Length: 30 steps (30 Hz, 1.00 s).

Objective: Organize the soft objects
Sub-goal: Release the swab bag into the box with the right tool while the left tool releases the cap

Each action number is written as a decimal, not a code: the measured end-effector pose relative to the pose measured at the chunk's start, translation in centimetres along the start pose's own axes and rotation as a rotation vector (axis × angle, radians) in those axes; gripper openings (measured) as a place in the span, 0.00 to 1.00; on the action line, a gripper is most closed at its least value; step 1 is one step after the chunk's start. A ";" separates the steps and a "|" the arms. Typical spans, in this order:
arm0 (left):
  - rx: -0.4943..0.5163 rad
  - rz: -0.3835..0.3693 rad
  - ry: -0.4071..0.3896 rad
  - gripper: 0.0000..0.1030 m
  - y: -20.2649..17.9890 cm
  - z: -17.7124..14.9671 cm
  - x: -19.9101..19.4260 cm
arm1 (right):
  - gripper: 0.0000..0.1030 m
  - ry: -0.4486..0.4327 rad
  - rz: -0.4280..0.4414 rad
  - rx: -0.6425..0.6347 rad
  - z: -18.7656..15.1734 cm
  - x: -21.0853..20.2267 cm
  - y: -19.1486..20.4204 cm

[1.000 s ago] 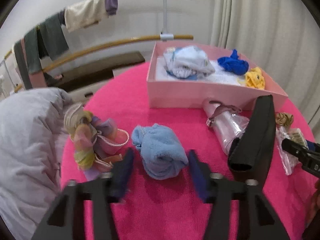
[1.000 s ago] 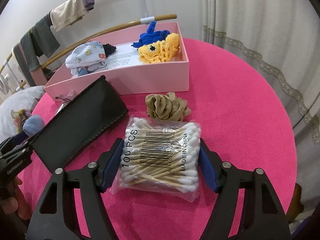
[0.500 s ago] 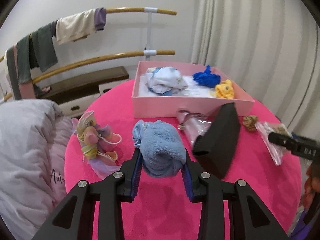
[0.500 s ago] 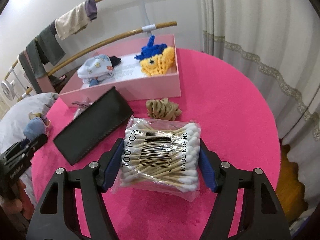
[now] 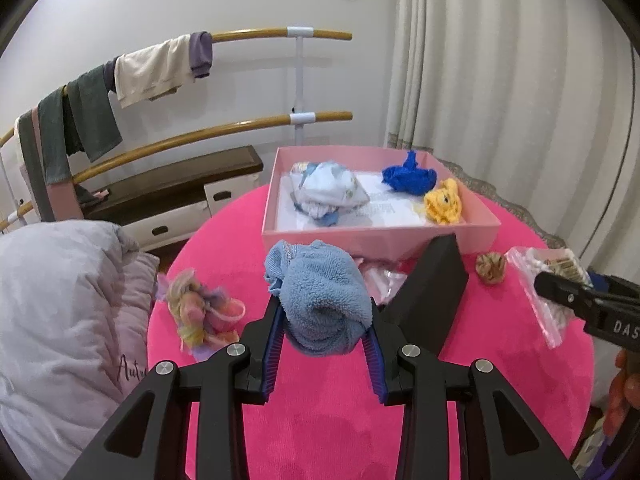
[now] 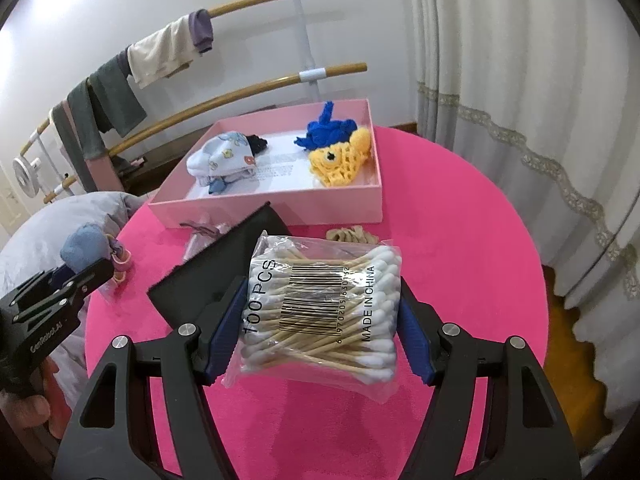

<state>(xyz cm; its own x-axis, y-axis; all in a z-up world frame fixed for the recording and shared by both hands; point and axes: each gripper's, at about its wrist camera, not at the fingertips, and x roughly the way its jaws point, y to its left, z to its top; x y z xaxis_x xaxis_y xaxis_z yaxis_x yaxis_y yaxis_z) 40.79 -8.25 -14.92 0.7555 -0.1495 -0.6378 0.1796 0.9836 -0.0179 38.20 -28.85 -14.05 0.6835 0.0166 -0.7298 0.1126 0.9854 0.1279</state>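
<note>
Blue towel (image 5: 322,300) bundle stands upright, pinched in left jaws; right jaws clamp swab bag (image 6: 320,312).

The blue cloth (image 5: 322,304) looks fluffy terry. The table cover (image 6: 460,216) is pink, matt, slightly rough textile. The cotton swab bag (image 6: 320,312) is glossy clear plastic. The pink box (image 5: 380,238) looks like smooth matt cardboard.

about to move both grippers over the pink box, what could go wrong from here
1. The left gripper pinches only the lower part of the blue towel; its loose top could flop or catch the pink box wall.
2. The right gripper squeezes a slippery bag of cotton swabs, which might slide out.
3. The black pouch lies between the grippers and could get knocked.
</note>
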 end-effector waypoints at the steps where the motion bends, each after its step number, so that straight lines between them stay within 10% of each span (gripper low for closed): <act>1: 0.005 -0.001 -0.008 0.32 -0.1 0.5 -0.2 | 0.64 -0.007 0.004 -0.003 0.3 -0.2 0.1; 30: -0.017 -0.070 -0.027 0.33 0.2 20.2 11.0 | 0.65 -0.040 0.060 -0.073 17.3 7.4 2.0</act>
<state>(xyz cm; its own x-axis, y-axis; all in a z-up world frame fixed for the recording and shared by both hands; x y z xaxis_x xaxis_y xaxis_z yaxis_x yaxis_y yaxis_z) 61.91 -11.75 -6.39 0.7582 -0.2200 -0.6138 0.2216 0.9723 -0.0748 55.99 -29.73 -7.59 0.7158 0.0705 -0.6948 0.0188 0.9926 0.1200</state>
